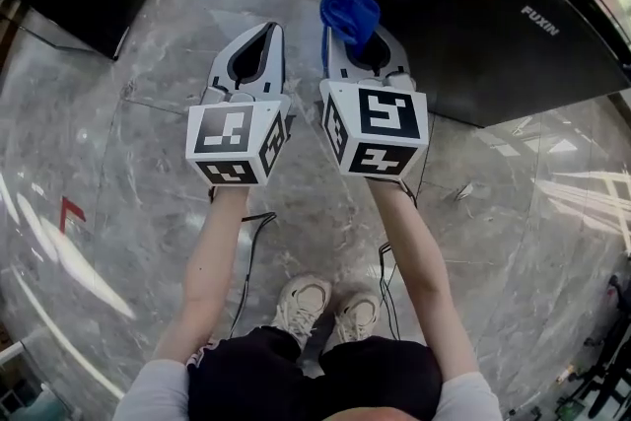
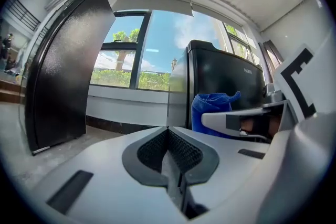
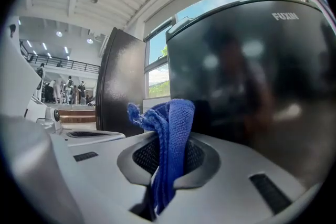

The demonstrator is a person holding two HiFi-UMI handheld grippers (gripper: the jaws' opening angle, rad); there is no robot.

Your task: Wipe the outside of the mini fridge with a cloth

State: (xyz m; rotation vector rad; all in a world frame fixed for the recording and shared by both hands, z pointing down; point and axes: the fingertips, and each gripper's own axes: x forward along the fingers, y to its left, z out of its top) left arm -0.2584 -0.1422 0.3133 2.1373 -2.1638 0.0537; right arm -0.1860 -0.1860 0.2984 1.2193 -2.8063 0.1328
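Two white hand-held tools are held side by side over the grey marble floor (image 1: 128, 173). The left tool (image 2: 168, 140) has its jaws pressed together with nothing between them. The right tool (image 3: 167, 139) is clamped on a bunched blue microfibre cloth (image 1: 349, 13), which sticks up out of its jaws. The glossy black mini fridge (image 1: 473, 25) stands on the floor just ahead and to the right. The cloth is close beside its near corner; whether they touch I cannot tell. By my reading the wiping is only at its start: cloth gripped, nearly every outer face left to do.
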